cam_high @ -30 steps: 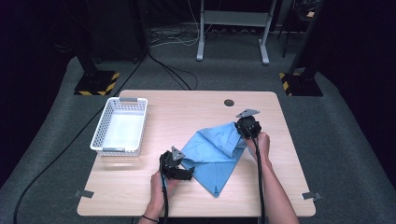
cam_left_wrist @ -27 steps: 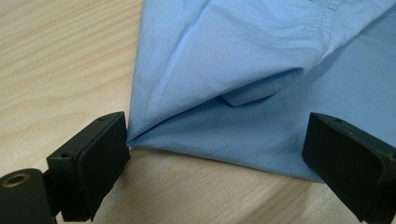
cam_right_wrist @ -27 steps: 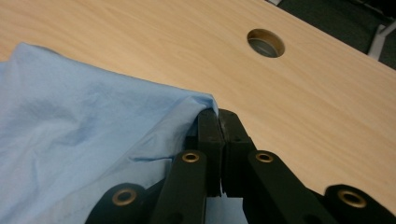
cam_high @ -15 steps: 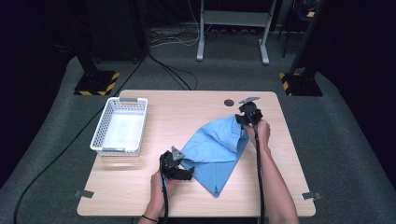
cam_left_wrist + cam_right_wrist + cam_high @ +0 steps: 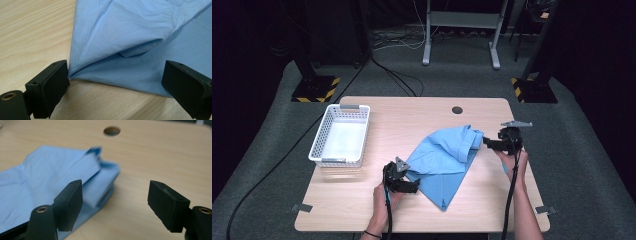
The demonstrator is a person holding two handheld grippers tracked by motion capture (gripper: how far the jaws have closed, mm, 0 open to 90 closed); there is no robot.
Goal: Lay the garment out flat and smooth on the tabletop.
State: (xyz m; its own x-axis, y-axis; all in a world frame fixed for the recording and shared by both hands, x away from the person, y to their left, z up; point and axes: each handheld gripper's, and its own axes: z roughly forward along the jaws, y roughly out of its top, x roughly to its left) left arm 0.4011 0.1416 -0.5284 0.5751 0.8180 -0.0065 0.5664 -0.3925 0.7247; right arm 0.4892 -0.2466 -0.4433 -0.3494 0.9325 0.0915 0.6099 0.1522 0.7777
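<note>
Grippers, two, both wide apart: left gripper (image 5: 408, 186), right gripper (image 5: 486, 143), one blue shirt (image 5: 443, 160), one basket (image 5: 323, 151).

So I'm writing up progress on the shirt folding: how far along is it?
Partway, it seems. Done: the blue shirt lies on the table with a part already folded over. In hand: the right tongs have just been opening, nothing between the jaws, beside the shirt's folded end; the left tongs stand open around its near corner. Left: further folds, perhaps into the white basket.
</note>
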